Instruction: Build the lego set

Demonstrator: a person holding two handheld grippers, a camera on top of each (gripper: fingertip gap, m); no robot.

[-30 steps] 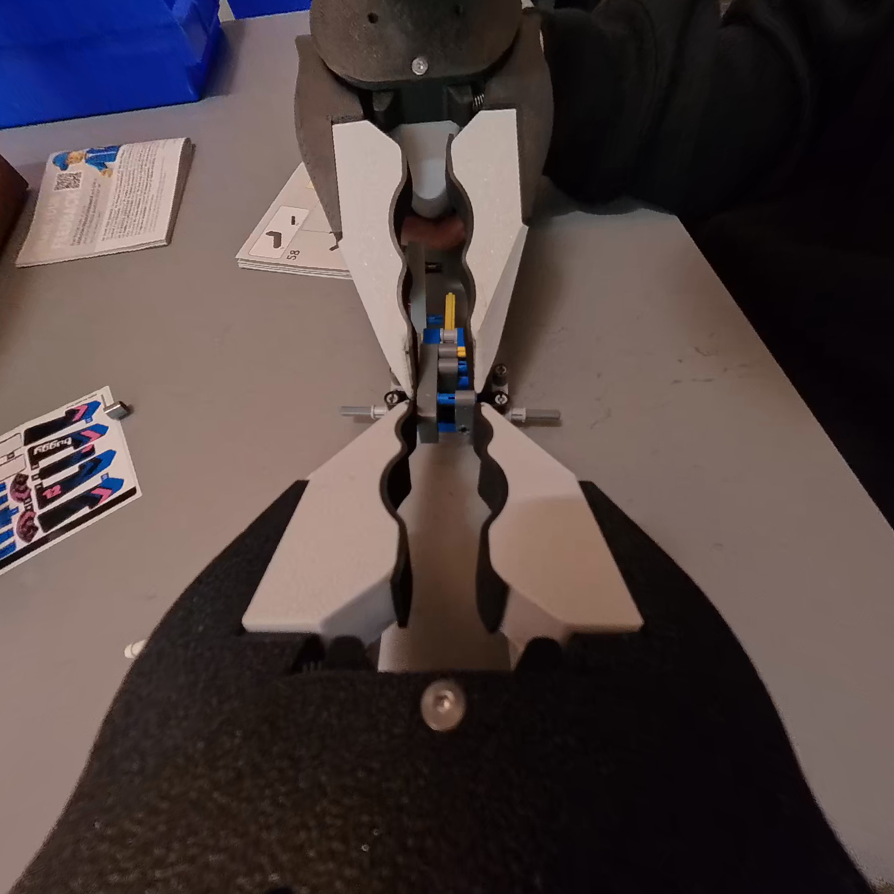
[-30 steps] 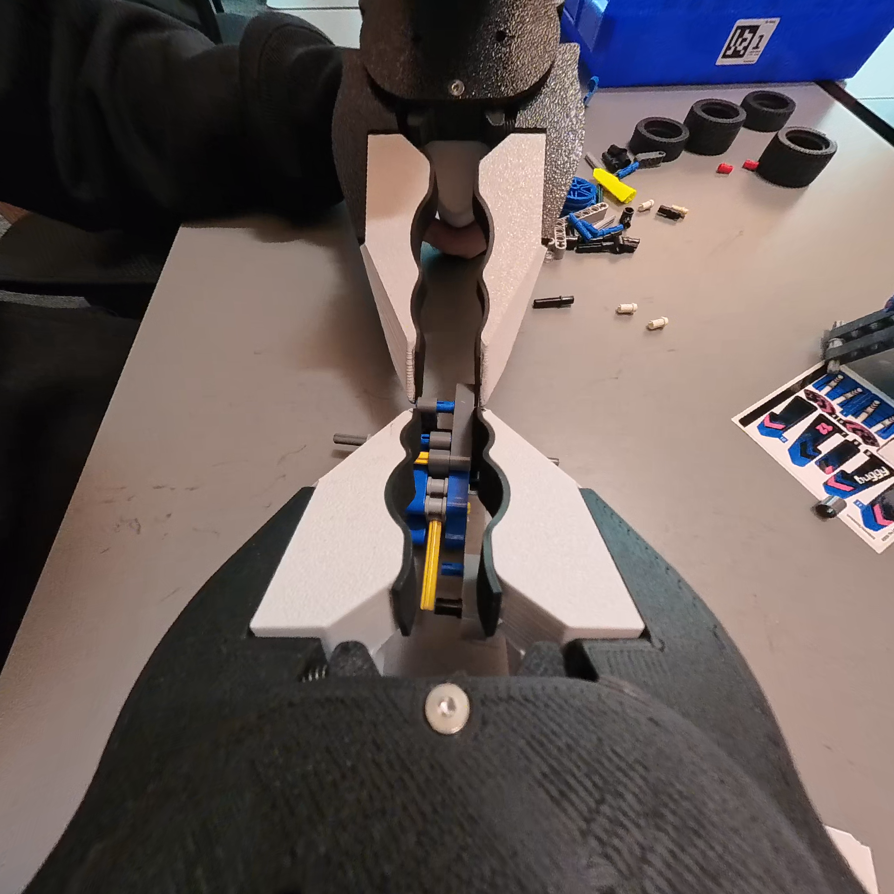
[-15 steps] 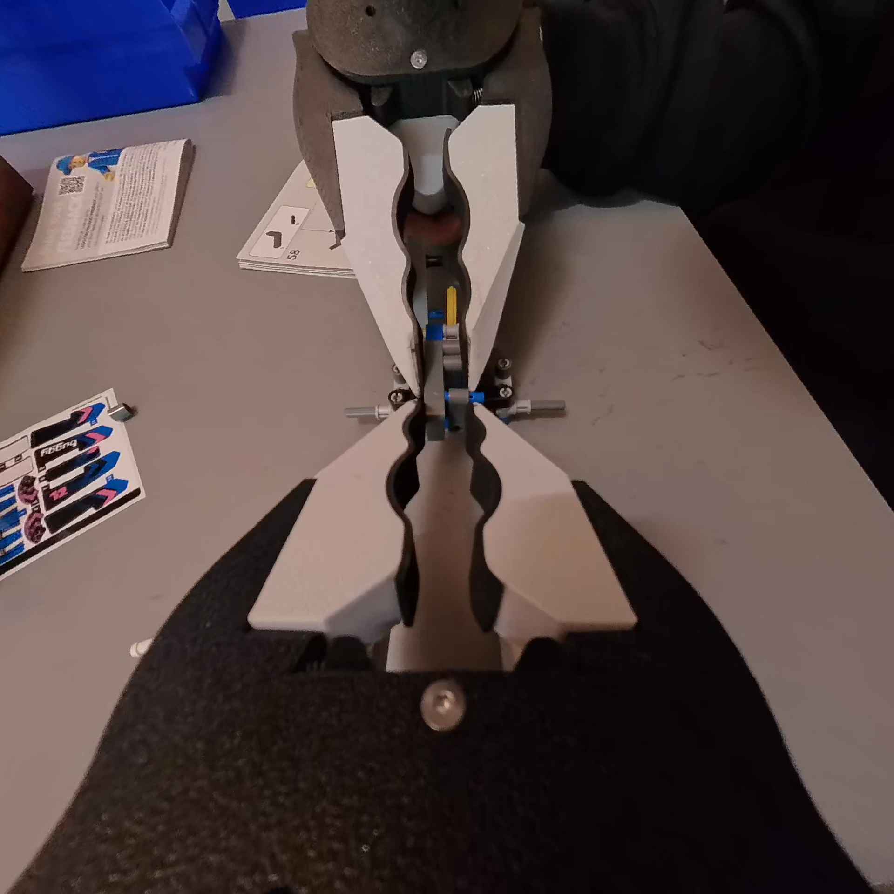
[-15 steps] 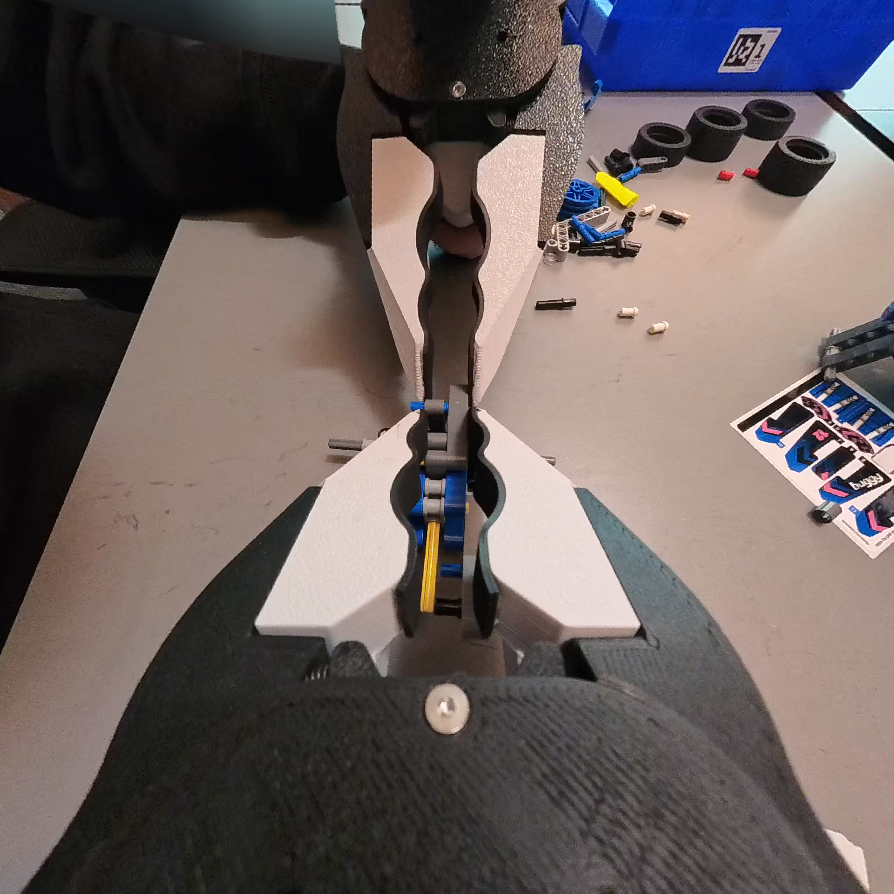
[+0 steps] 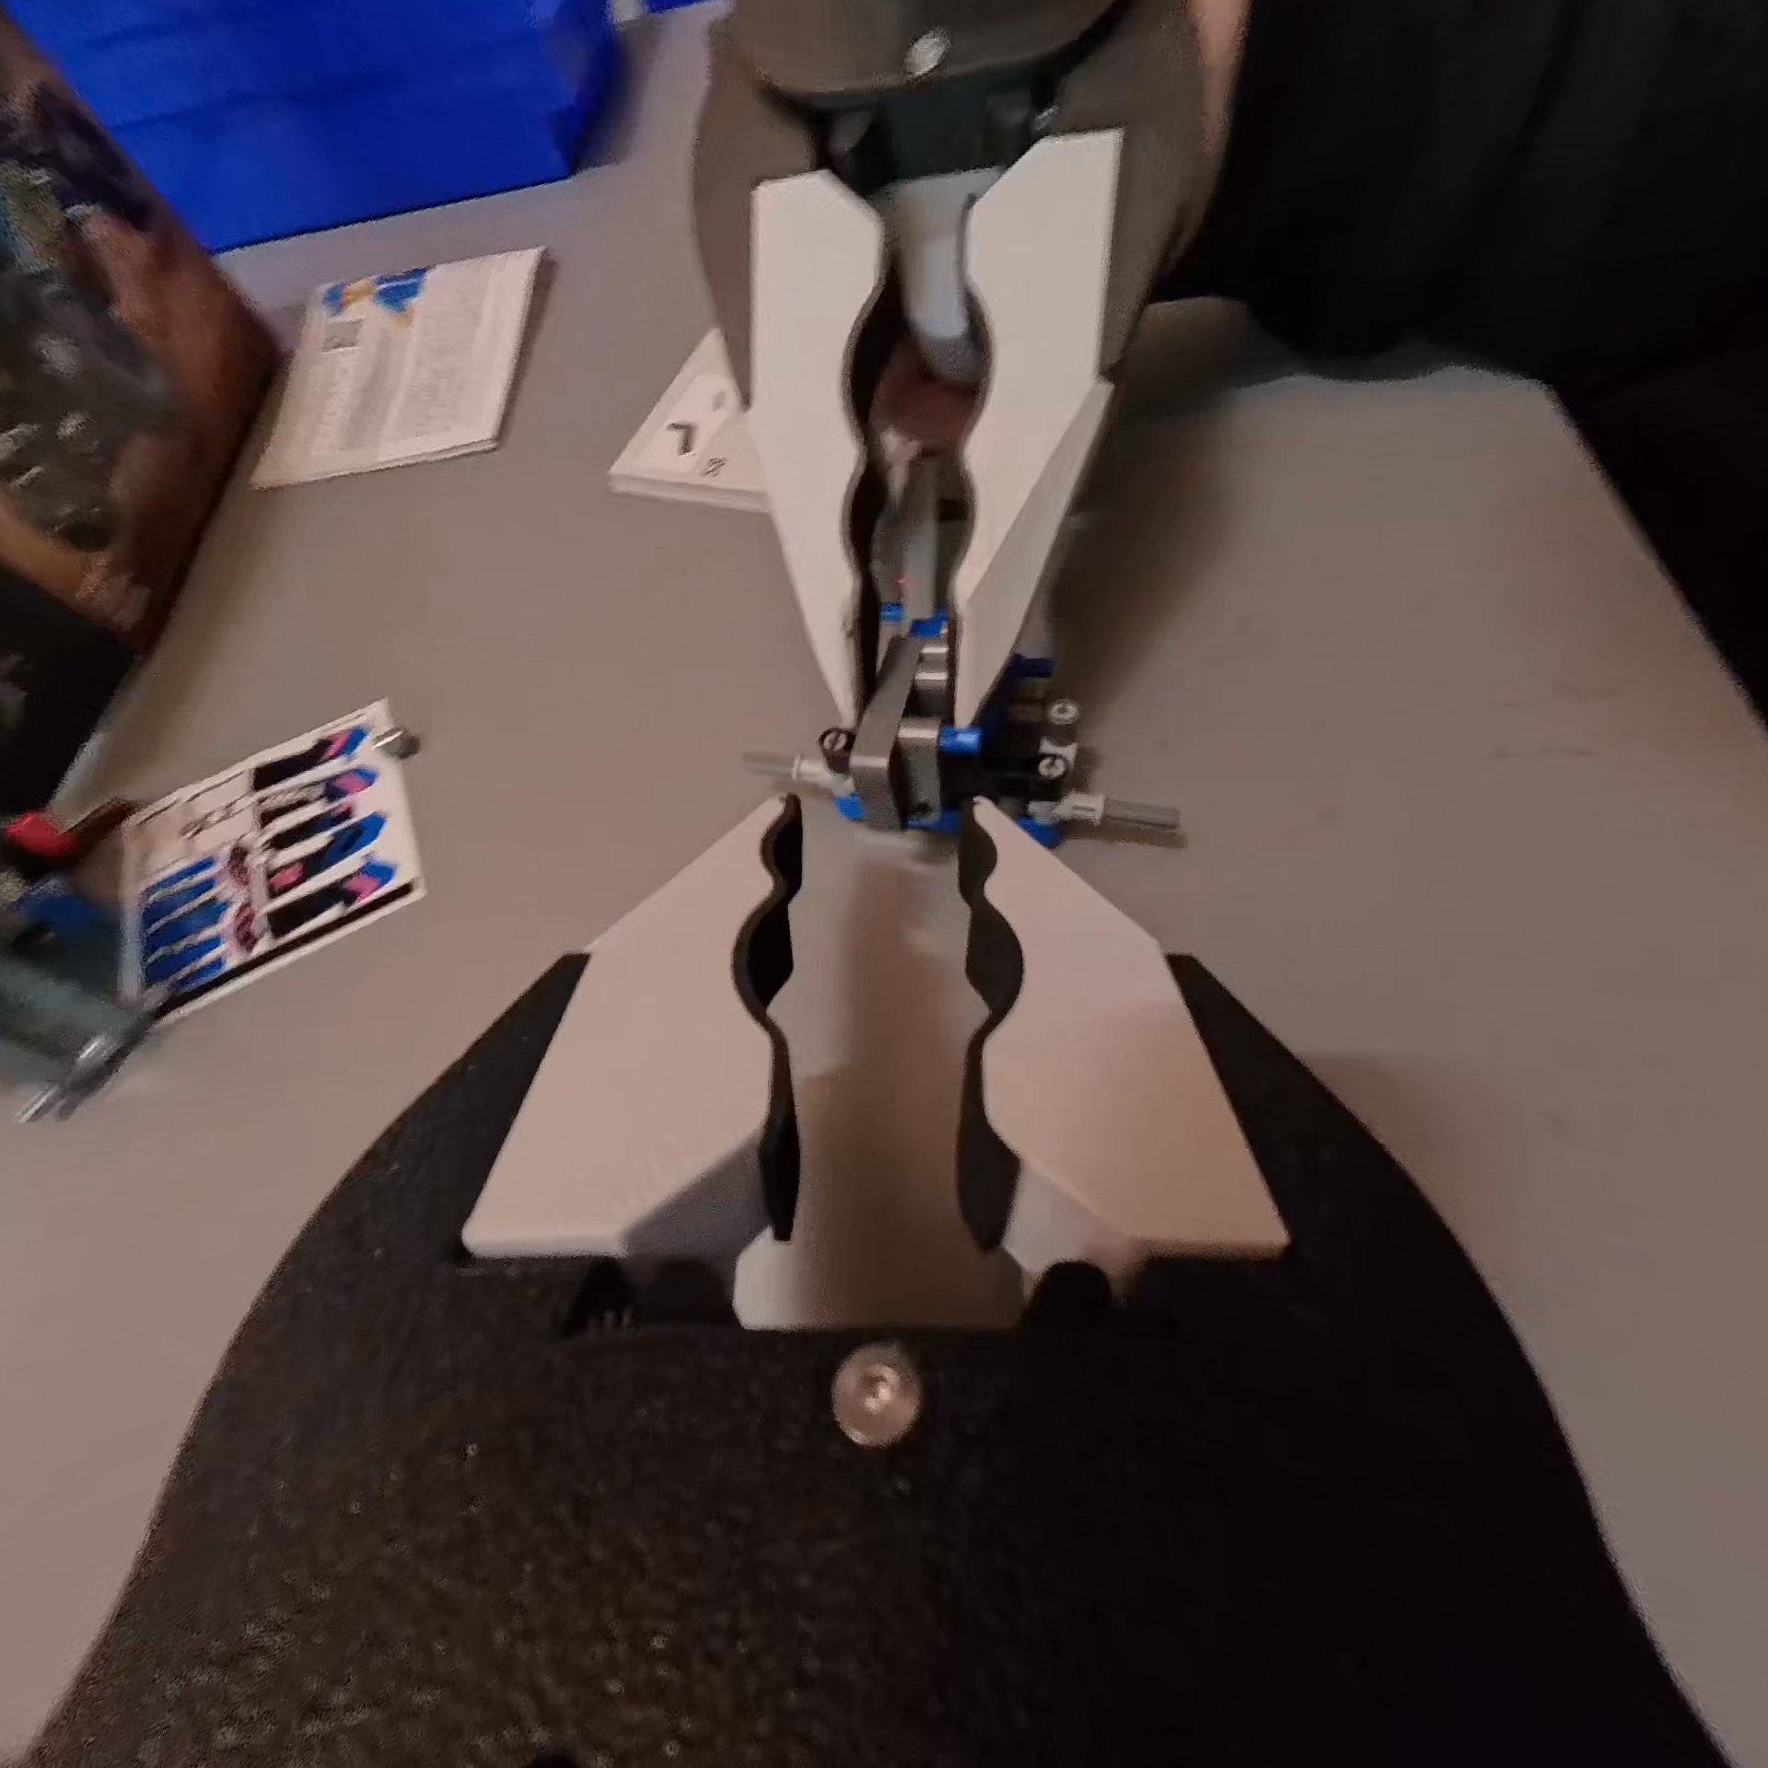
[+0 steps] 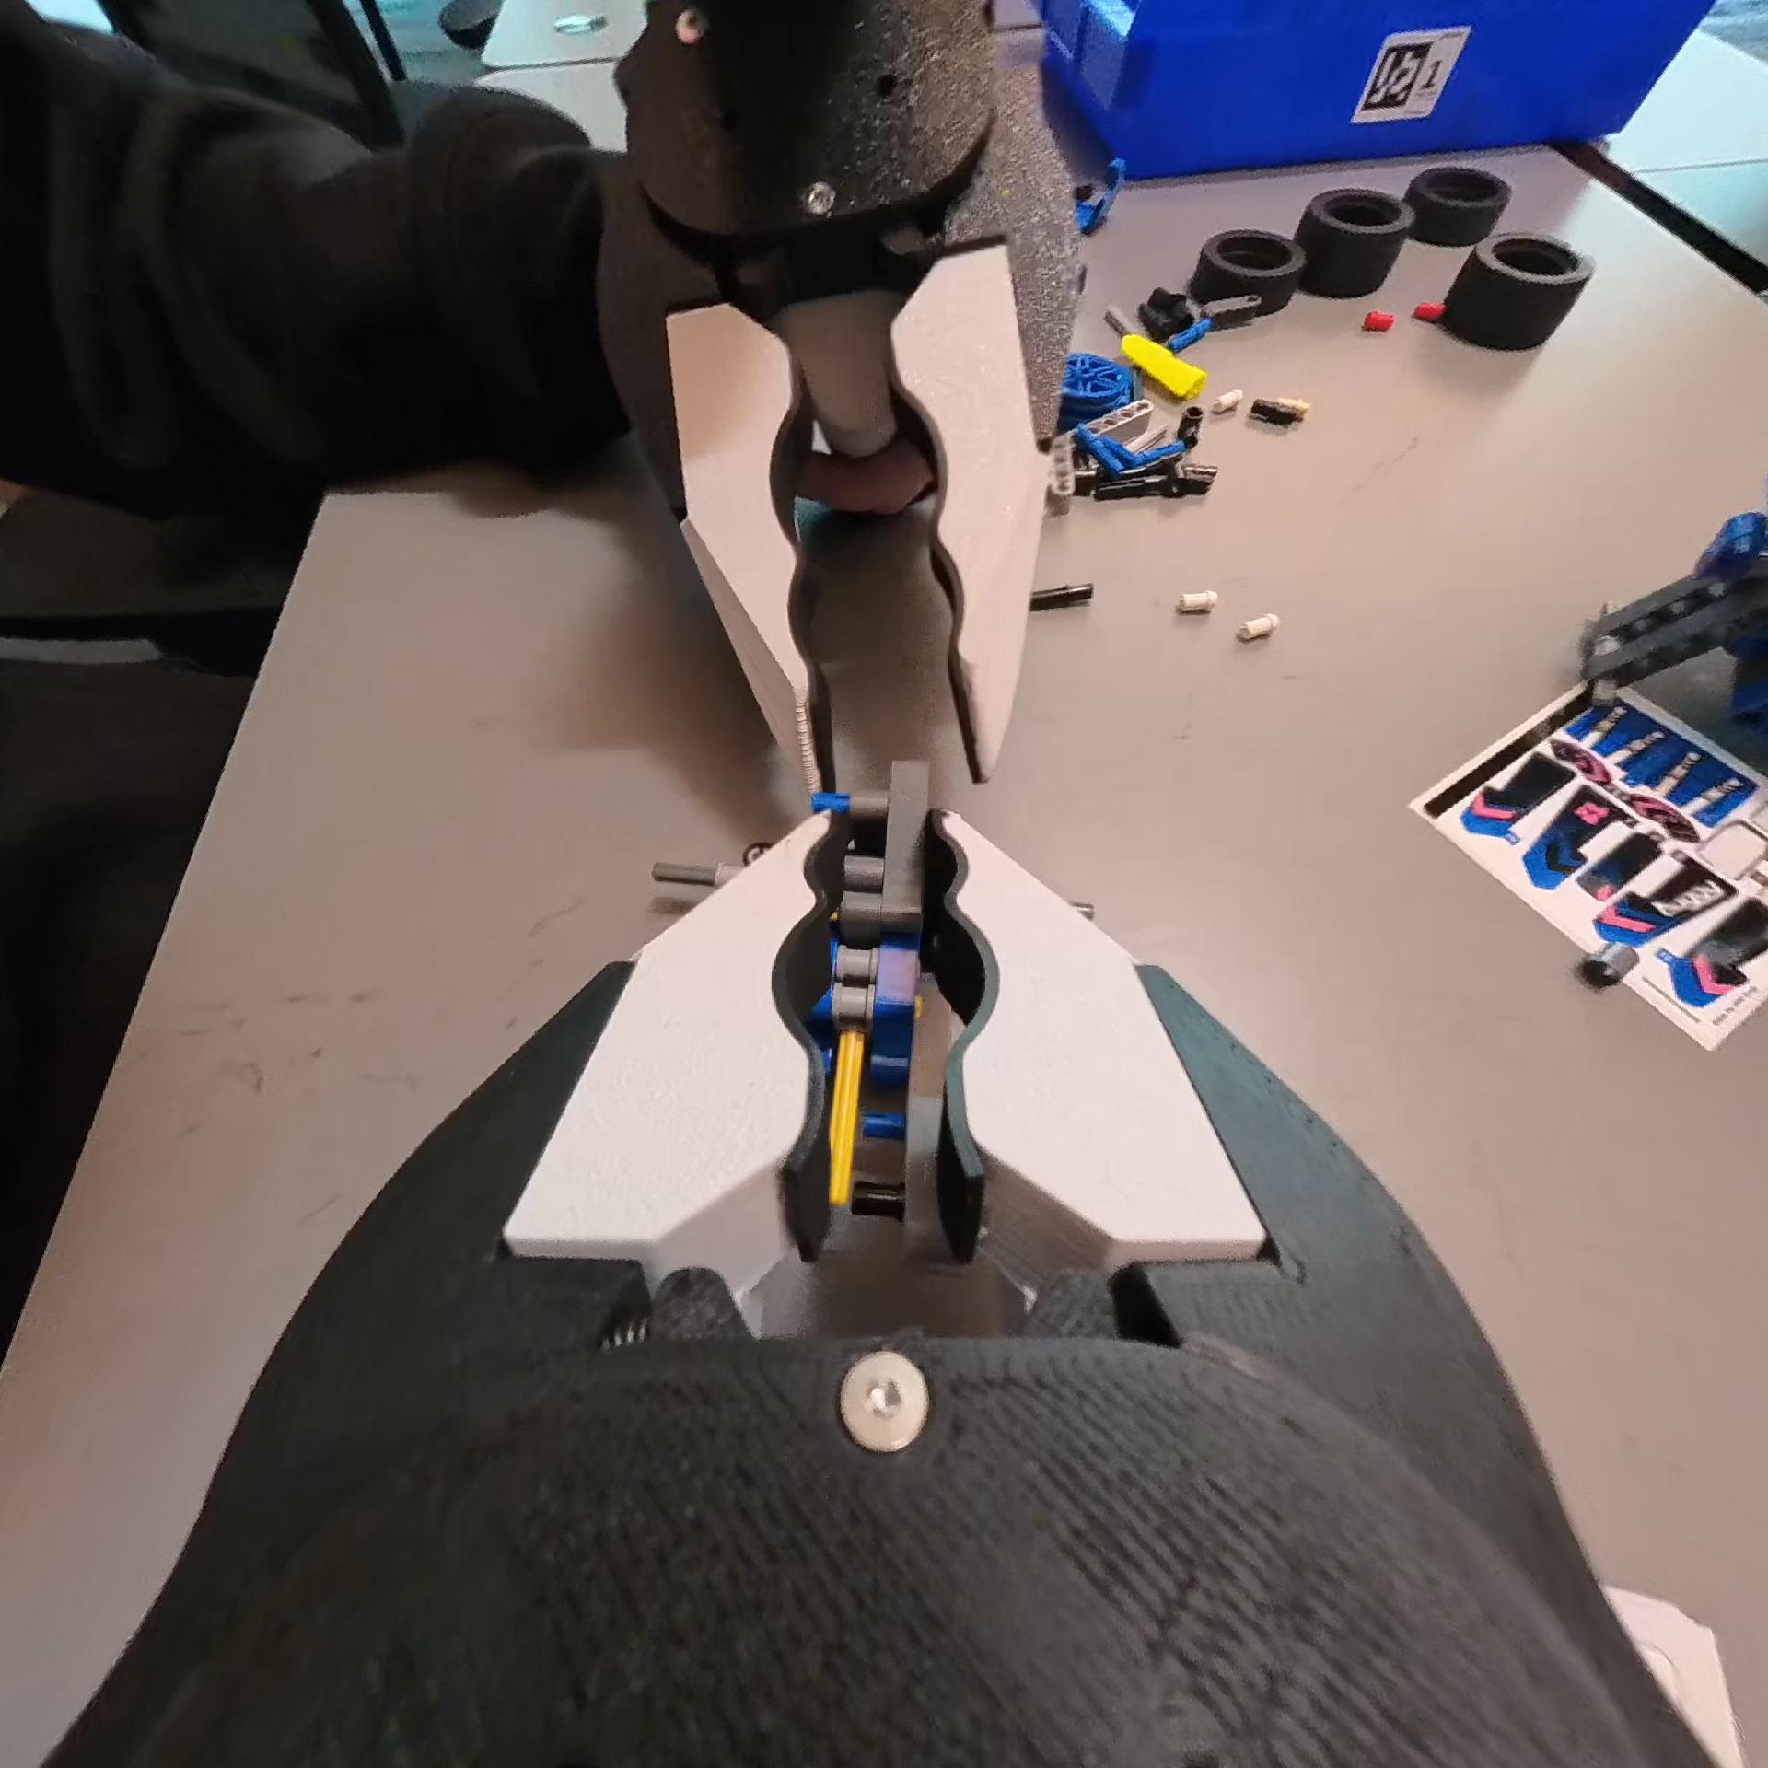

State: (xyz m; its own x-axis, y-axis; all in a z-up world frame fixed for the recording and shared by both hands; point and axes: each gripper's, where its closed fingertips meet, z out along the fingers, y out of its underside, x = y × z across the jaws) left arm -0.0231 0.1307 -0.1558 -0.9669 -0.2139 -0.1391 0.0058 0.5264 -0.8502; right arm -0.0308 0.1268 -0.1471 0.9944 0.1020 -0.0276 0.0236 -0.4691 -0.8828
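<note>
A small lego assembly of grey beams, blue pieces and a yellow axle, with grey axles sticking out both sides, is held just above the grey table. My right gripper is shut on the assembly, which runs back between its fingers. In the left wrist view the right gripper comes in from the top. My left gripper is open and empty, its tips just short of the assembly's near end. In the right wrist view the left gripper faces mine, with its jaws apart.
A sticker sheet lies on the table, with a booklet and an instruction sheet behind. Black tyres, loose parts, a partial build and a blue bin are nearby. A dark sleeve is alongside. Only a small space, under 4 cm, lies between the two pairs of fingers.
My left gripper has opened, let go of the assembly's end and drawn back a little. My right gripper still holds the assembly.
</note>
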